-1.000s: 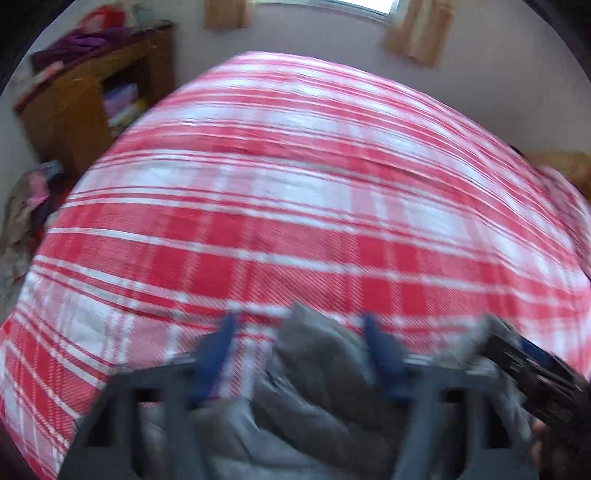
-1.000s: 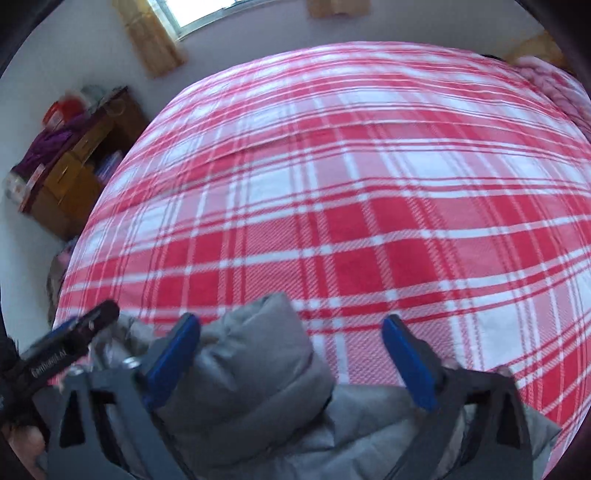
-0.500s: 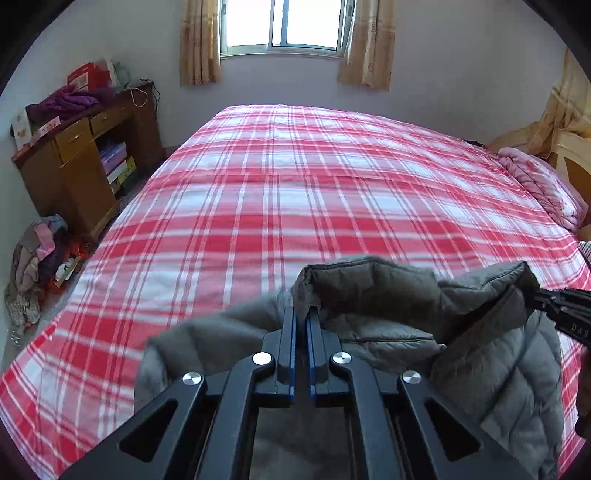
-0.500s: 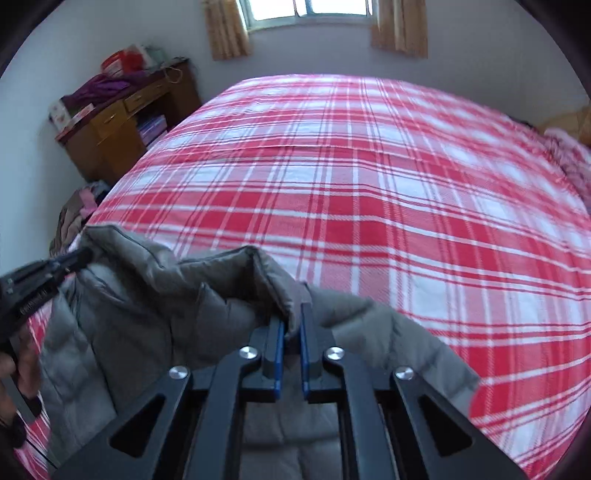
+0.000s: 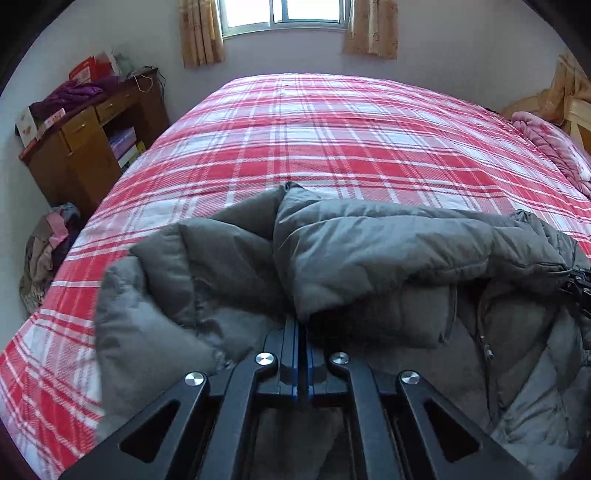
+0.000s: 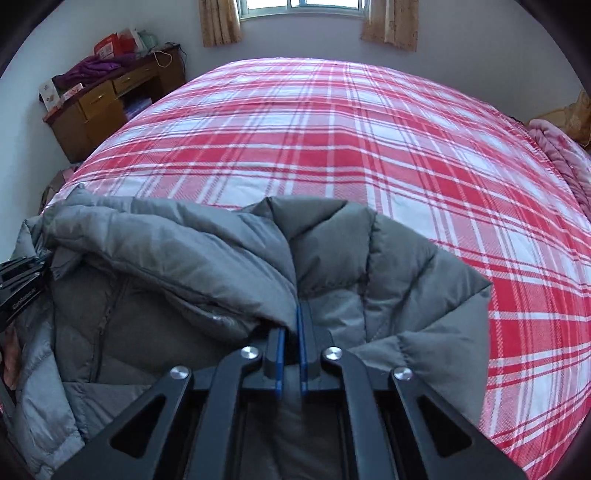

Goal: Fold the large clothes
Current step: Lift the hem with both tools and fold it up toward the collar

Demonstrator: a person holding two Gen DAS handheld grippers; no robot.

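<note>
both grippers, wide apart a second ago with the jacket (image 5: pixel 369 251) loose between their fingers, have since clamped on it and lifted it off the bed, and the room now shows sharp where it was blurred. nearest the left wrist camera, the left gripper (image 5: pixel 302 328) has its blue pads pressed together on a fold of the grey puffer fabric, which bunches up and over the fingertips. the jacket spreads from there to the right, its zip running down the lower right side, and the tip of the right gripper (image 5: pixel 580 291) shows at the far right edge, against the cloth. from the right wrist camera, the right gripper (image 6: pixel 291 325) is likewise closed on a fold of the jacket (image 6: pixel 184 258), with only a thin slot between the pads; the left gripper (image 6: pixel 22 280) peeks in at the left edge. the jacket hangs between the two tools over the near edge of the bed (image 5: pixel 332 147), which is covered by a red and white plaid sheet. beyond, a pink blanket (image 5: pixel 546 147) lies at the right side, a wooden desk (image 5: pixel 85 147) piled with clothes and boxes stands at the left, and a curtained window (image 5: pixel 284 14) sits in the far wall.
</note>
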